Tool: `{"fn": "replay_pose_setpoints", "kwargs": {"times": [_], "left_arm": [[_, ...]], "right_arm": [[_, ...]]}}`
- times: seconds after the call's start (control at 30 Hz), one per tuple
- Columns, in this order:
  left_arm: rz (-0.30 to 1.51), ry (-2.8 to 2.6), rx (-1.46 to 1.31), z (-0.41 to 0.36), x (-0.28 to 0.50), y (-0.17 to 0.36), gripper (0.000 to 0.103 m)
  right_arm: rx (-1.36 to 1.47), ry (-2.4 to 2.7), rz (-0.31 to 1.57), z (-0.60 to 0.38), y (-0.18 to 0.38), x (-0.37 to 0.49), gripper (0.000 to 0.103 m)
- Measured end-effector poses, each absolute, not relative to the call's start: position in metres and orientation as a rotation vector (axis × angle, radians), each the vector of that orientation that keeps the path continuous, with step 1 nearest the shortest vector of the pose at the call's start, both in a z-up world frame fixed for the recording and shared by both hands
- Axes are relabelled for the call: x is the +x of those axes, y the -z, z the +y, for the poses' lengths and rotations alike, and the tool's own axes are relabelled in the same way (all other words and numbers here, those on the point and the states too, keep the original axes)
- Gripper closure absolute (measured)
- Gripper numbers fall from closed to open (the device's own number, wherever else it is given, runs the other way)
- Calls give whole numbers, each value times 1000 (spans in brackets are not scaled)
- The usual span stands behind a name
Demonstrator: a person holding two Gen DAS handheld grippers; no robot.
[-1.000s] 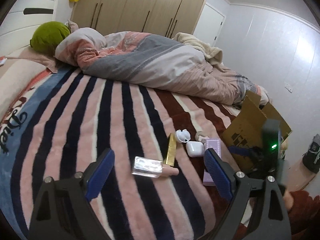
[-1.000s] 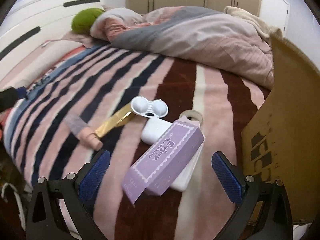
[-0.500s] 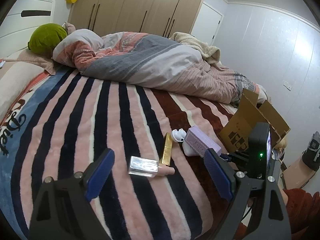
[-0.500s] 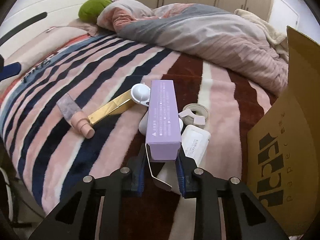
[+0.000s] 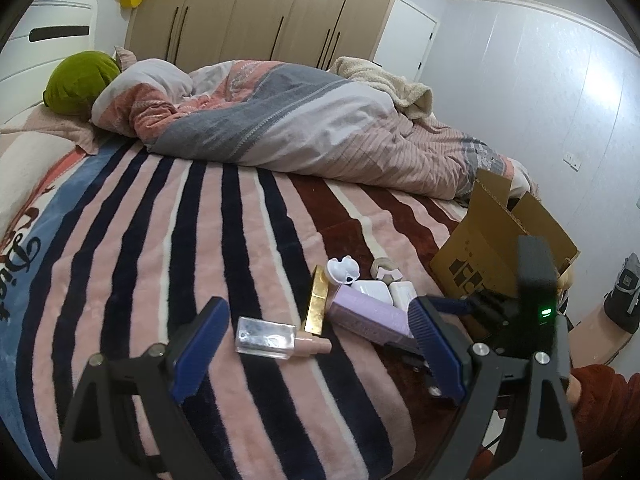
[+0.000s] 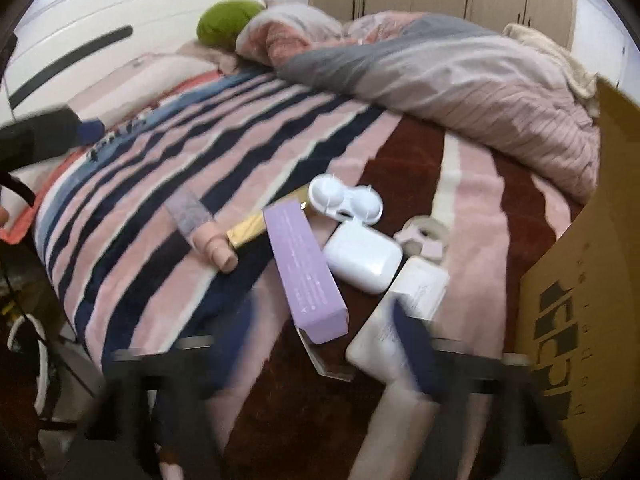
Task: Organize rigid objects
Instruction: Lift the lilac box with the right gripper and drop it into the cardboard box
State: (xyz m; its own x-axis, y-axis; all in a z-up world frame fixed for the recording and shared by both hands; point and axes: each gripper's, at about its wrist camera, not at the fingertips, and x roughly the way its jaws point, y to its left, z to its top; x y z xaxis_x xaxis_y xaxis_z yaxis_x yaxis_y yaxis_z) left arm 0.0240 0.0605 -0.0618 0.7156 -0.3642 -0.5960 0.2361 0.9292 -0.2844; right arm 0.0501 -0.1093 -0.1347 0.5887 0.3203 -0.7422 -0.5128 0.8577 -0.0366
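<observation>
While both jaws gape empty, the purple box (image 6: 306,272) lies lengthwise between the right gripper (image 6: 328,344) fingers, nearer than the left gripper (image 5: 316,356).

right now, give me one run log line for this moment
left gripper: open, idle over perfume bottle | right gripper: open, blurred | purple box: on blanket, ungripped | cardboard box: right side
</observation>
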Motion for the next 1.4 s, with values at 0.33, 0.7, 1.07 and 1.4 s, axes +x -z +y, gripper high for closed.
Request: {"fn": "replay_pose_setpoints", "kwargs": {"times": [0.33, 0.7, 1.07, 1.4], "left_arm": [[717, 326, -191, 56, 29, 65, 14], [727, 312, -196, 57, 34, 66, 14], [737, 428, -240, 46, 34, 59, 14], [688, 634, -297, -17, 55, 11, 32]], "right_arm": [[-180, -645, 905, -109, 140, 73, 73], [-79, -726, 964, -109, 152, 78, 51], [-85, -767, 907, -111, 122, 65, 83], [-141, -852, 750, -140, 27, 35, 83]]}}
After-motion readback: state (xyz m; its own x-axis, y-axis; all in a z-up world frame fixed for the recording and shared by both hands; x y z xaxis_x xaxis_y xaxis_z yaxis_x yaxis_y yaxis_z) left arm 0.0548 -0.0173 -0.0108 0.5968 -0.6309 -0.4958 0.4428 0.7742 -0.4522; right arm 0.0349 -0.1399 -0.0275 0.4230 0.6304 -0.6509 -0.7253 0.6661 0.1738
